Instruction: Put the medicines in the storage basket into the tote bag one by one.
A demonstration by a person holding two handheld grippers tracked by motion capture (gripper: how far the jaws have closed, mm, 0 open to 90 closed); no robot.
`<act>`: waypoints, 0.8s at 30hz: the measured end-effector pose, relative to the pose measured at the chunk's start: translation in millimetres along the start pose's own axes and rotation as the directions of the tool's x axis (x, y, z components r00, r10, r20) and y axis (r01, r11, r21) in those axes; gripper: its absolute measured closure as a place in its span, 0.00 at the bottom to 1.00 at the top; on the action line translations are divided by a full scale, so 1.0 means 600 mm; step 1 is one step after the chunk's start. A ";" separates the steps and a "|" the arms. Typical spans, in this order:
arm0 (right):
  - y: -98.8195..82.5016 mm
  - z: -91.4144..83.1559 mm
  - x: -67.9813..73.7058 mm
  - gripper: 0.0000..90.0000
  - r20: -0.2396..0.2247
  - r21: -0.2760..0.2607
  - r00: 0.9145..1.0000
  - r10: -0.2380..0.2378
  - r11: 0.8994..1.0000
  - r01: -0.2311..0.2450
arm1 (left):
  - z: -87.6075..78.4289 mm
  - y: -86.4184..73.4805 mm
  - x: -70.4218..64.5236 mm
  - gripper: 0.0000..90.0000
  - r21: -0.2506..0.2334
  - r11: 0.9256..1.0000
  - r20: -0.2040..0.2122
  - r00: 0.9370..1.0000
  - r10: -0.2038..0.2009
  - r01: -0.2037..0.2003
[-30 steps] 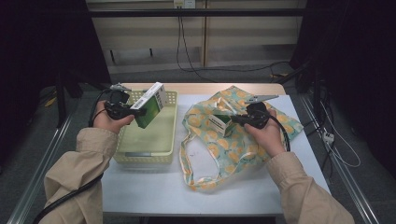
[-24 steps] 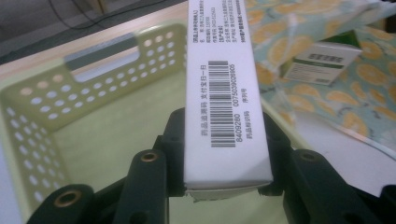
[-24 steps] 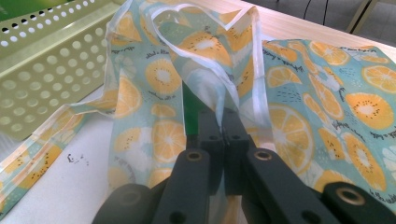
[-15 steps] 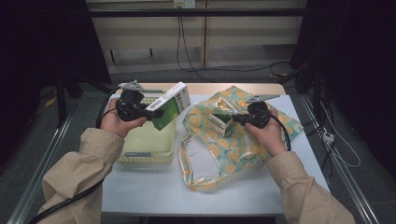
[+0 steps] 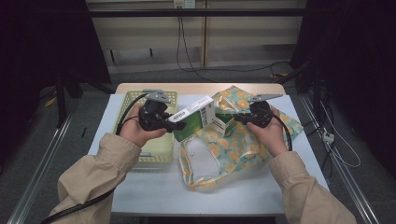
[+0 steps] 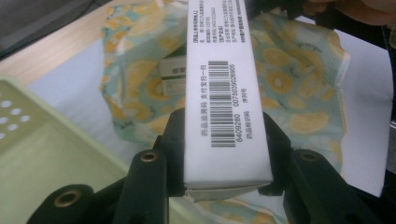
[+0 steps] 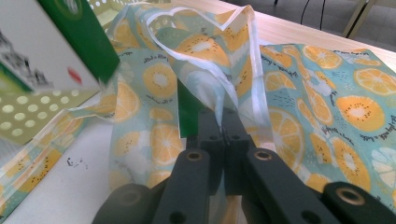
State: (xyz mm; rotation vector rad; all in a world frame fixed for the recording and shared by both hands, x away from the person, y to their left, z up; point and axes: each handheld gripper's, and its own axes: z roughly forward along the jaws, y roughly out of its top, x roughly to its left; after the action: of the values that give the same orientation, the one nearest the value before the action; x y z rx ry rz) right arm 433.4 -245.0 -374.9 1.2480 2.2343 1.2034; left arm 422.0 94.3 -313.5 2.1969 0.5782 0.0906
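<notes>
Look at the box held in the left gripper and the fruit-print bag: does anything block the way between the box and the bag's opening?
Nothing visible does. The left gripper holds the box just beside the bag, whose edge the right gripper pinches and lifts. A smaller box already sits in the opening, leaving room beside it.

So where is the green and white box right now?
In the high view the green and white box is mid-table in the left gripper, between the basket and the fruit-print bag.
</notes>
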 end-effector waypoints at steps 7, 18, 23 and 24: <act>0.006 -0.003 0.000 1.00 0.002 -0.005 1.000 -0.005 1.000 0.005 | 0.032 -0.005 -0.017 0.70 0.040 0.999 0.039 0.999 0.026 -0.027; 0.015 -0.008 0.004 1.00 0.009 -0.012 1.000 -0.011 1.000 0.011 | 0.073 -0.010 -0.032 0.70 0.083 0.994 0.067 0.996 0.061 -0.066; 0.020 -0.011 0.006 1.00 0.012 -0.019 1.000 -0.011 1.000 0.012 | 0.096 -0.010 -0.036 0.70 0.092 0.993 0.072 0.995 0.065 -0.071; 0.020 -0.012 0.006 1.00 0.010 -0.021 1.000 -0.012 1.000 0.013 | 0.101 -0.010 -0.038 0.70 0.095 0.993 0.073 0.995 0.070 -0.077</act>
State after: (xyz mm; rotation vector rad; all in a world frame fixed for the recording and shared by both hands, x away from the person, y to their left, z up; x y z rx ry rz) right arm 433.7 -242.6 -360.8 1.2276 2.2134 1.2106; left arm 415.1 44.0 -353.9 2.3067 0.4719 0.0244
